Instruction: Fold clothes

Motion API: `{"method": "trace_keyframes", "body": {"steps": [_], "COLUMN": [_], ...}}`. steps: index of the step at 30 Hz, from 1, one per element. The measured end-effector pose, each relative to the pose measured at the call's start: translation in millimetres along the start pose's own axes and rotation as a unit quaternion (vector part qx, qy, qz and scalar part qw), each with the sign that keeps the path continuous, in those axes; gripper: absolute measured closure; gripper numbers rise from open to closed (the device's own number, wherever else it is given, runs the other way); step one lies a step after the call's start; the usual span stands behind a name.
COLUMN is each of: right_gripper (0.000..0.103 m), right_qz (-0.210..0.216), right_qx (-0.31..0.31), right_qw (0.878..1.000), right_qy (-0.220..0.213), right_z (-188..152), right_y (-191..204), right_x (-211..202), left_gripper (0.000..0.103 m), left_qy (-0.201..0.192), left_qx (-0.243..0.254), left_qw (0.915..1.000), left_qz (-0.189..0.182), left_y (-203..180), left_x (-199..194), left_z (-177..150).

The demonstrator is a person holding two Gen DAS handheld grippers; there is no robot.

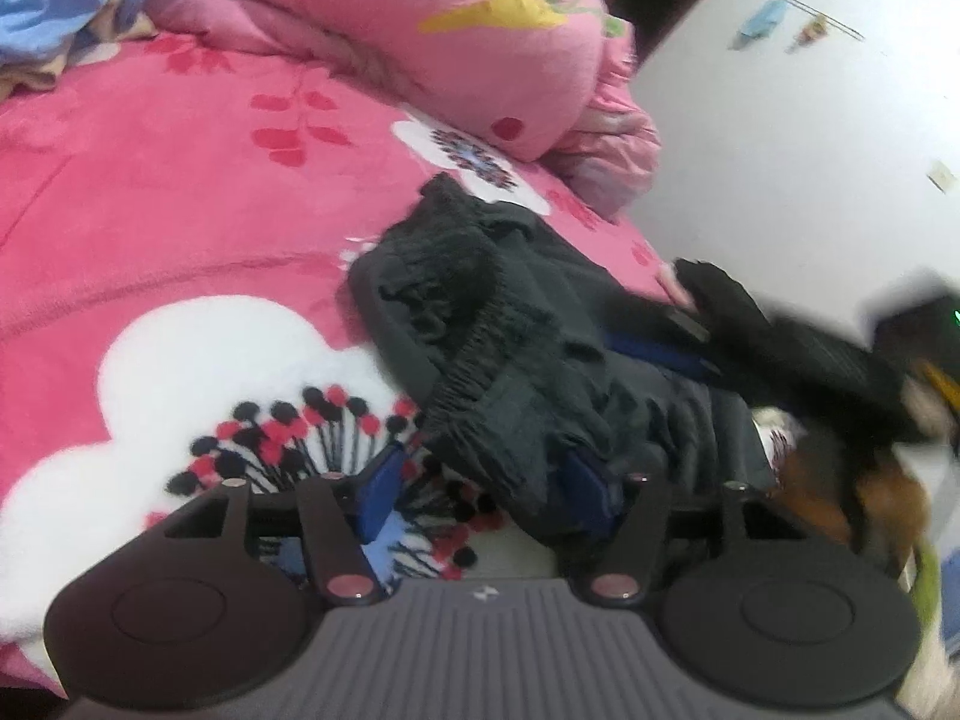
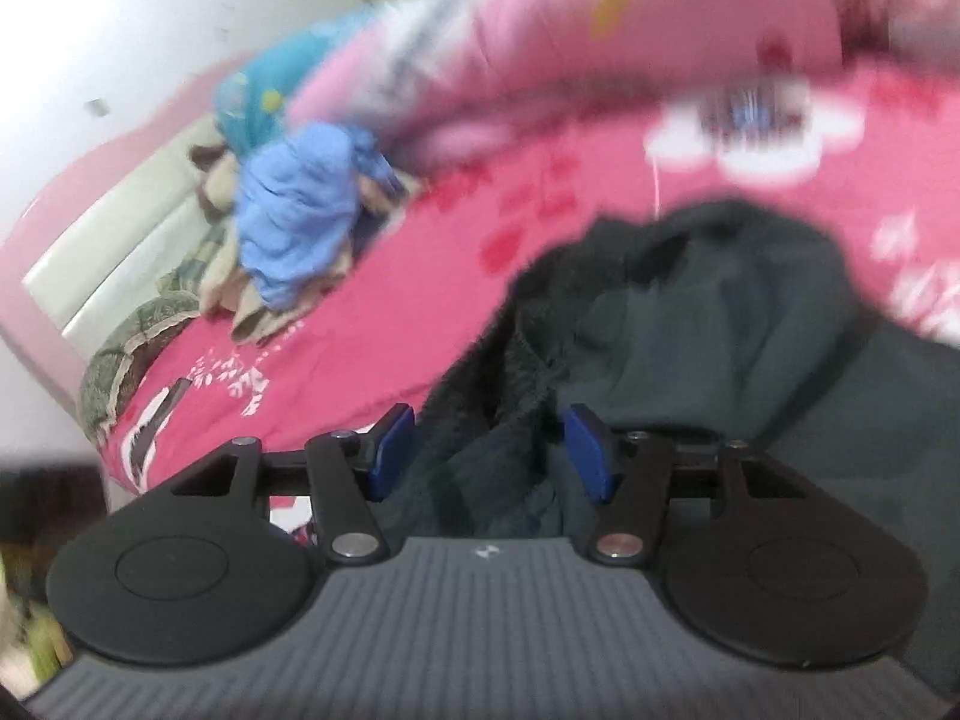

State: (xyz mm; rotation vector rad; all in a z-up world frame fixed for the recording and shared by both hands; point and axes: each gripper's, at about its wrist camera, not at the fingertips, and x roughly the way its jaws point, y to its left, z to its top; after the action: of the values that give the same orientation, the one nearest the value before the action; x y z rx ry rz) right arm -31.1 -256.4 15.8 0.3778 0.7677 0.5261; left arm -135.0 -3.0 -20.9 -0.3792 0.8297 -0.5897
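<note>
Dark trousers (image 1: pixel 516 330) lie bunched at the bed's (image 1: pixel 180 192) edge between both grippers' parted jaws, unclamped; only the right wrist view shows blue clothes (image 2: pixel 294 222).

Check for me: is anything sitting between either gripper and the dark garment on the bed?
Nothing visible is. The left gripper is open with the dark garment bunched between its blue pads, and the right gripper is open with the same fabric lying between its fingers. The pink quilt lies beyond the garment, out of the way.
</note>
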Motion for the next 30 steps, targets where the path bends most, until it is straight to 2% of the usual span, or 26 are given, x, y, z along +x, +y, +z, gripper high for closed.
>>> {"method": "trace_keyframes", "body": {"steps": [3, 5, 8, 12, 15, 18, 21, 22, 23, 26, 27, 30], "right_gripper": [0.050, 0.077, 0.086, 0.090, 0.090, 0.088, 0.080, 0.072, 0.068, 0.056, 0.056, 0.044], "right_qz": [0.017, 0.045, 0.058, 0.087, 0.109, 0.118, 0.129, 0.131, 0.122, 0.089, 0.077, 0.043], "right_qx": [0.066, 0.102, 0.115, 0.155, 0.180, 0.166, 0.148, 0.140, 0.125, 0.074, 0.057, 0.005], "right_qw": [0.995, 0.990, 0.989, 0.982, 0.976, 0.977, 0.974, 0.975, 0.978, 0.990, 0.992, 0.998], "right_qy": [0.068, 0.081, 0.075, 0.067, 0.049, 0.069, 0.109, 0.116, 0.111, 0.086, 0.078, 0.053], "right_z": [6.4, 2.8, -1.4, 4.3, 9.9, 6.4, 1.7, 2.9, 10.1, 36.0, 44.7, 70.6], "right_y": [-13.0, -15.0, -9.4, -4.6, 3.4, 20.7, 32.9, 34.7, 33.5, 27.6, 25.6, 19.7], "right_x": [30.7, 34.7, 29.6, 36.6, 45.5, 64.3, 79.2, 79.2, 76.1, 64.9, 61.1, 49.9], "left_gripper": [0.032, 0.032, 0.032, 0.032, 0.032, 0.033, 0.050, 0.058, 0.063, 0.066, 0.067, 0.068], "left_qy": [0.001, -0.002, -0.010, -0.016, -0.025, -0.038, -0.036, -0.031, -0.026, -0.023, -0.022, -0.020], "left_qx": [0.014, 0.018, 0.010, -0.012, -0.047, -0.079, -0.107, -0.117, -0.127, -0.149, -0.151, -0.150], "left_qw": [0.9999, 0.9998, 0.9997, 0.9992, 0.9979, 0.9954, 0.9933, 0.9923, 0.9912, 0.9876, 0.9871, 0.9869], "left_qz": [-0.005, -0.006, -0.020, -0.033, -0.036, -0.038, -0.026, -0.027, -0.028, -0.044, -0.048, -0.056], "left_y": [-2.2, -1.7, 2.6, 8.6, 14.4, 22.0, 35.2, 40.8, 46.4, 59.2, 61.6, 66.1], "left_x": [3.4, 6.7, 11.1, 18.7, 19.2, 15.7, 15.6, 15.8, 16.0, 12.5, 11.9, 10.4], "left_z": [-4.7, -5.6, -4.8, -0.3, 3.6, 5.7, 5.6, 5.2, 4.8, 4.1, 4.2, 4.4]}}
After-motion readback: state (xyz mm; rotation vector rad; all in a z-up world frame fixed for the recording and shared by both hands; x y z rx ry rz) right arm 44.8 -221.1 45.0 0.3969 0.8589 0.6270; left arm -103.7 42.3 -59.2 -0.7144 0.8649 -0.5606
